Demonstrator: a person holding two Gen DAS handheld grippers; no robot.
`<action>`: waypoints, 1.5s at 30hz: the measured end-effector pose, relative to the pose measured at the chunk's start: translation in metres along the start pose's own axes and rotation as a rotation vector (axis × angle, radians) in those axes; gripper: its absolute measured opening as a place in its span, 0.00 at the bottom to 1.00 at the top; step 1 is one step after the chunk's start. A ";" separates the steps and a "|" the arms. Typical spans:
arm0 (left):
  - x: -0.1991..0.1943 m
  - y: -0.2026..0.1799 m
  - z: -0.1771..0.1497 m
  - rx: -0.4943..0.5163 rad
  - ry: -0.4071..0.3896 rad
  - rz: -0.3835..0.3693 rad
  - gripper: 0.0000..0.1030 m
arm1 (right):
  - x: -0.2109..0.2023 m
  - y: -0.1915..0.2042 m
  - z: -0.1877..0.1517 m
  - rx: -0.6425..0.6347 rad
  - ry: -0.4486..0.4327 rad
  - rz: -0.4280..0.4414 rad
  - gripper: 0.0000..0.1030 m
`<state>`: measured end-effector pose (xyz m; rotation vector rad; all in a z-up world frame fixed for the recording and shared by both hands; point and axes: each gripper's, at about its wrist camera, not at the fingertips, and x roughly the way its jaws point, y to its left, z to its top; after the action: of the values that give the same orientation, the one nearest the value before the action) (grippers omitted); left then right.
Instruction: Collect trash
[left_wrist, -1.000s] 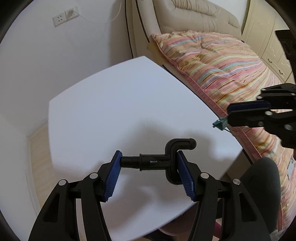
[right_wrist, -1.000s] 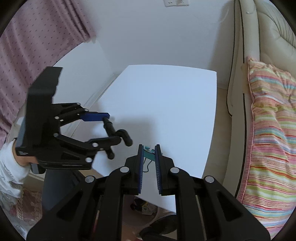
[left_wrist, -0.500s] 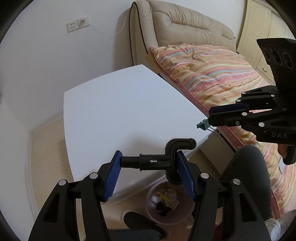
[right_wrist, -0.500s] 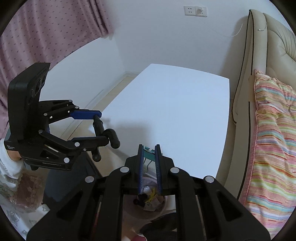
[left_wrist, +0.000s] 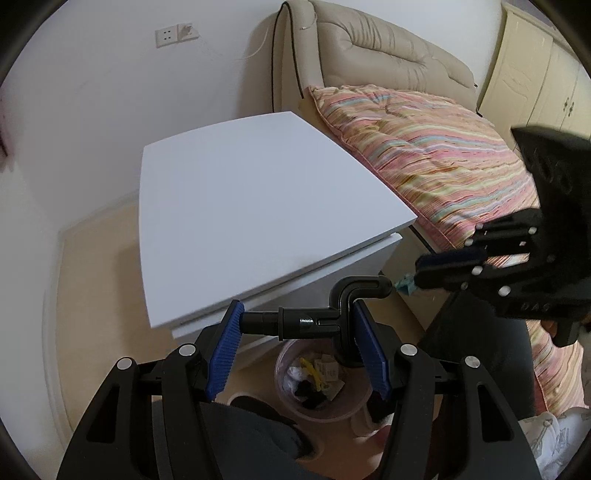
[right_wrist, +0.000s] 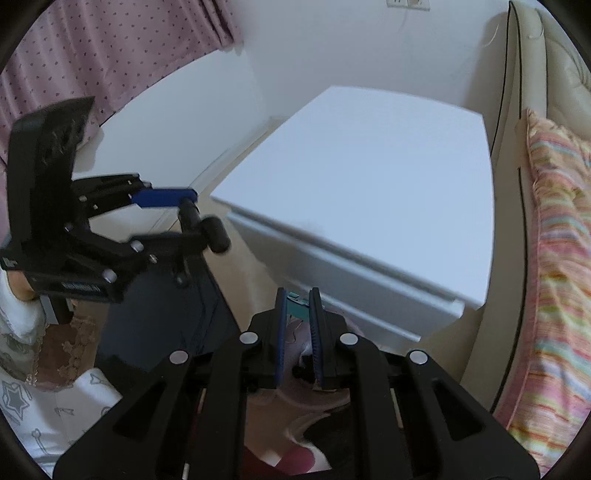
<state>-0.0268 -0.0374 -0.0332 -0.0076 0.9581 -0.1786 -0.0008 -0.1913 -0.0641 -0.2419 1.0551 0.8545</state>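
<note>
Left wrist view: fingers (left_wrist: 295, 345) pinch a black bent fitting (left_wrist: 325, 317) above the trash bin (left_wrist: 321, 384).

My left black two-finger gripper with blue ribbed pads (left_wrist: 297, 345) points steeply down with its jaws partly spread and clamped across a black plastic pipe-shaped fitting (left_wrist: 314, 317), while my right gripper (right_wrist: 298, 321), angled down likewise, has its jaws nearly together, pinching a small teal scrap (right_wrist: 297, 305).
</note>
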 end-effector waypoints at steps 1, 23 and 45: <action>-0.002 0.001 -0.002 -0.007 -0.001 -0.002 0.56 | 0.003 0.001 -0.003 0.004 0.007 0.009 0.11; -0.004 0.006 -0.011 -0.030 0.006 -0.015 0.56 | 0.011 -0.009 -0.012 0.071 0.015 -0.053 0.92; 0.010 -0.030 -0.012 0.049 0.052 -0.069 0.56 | -0.043 -0.030 -0.016 0.144 -0.118 -0.156 0.97</action>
<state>-0.0355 -0.0674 -0.0462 0.0091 1.0053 -0.2667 0.0003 -0.2416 -0.0425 -0.1484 0.9698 0.6420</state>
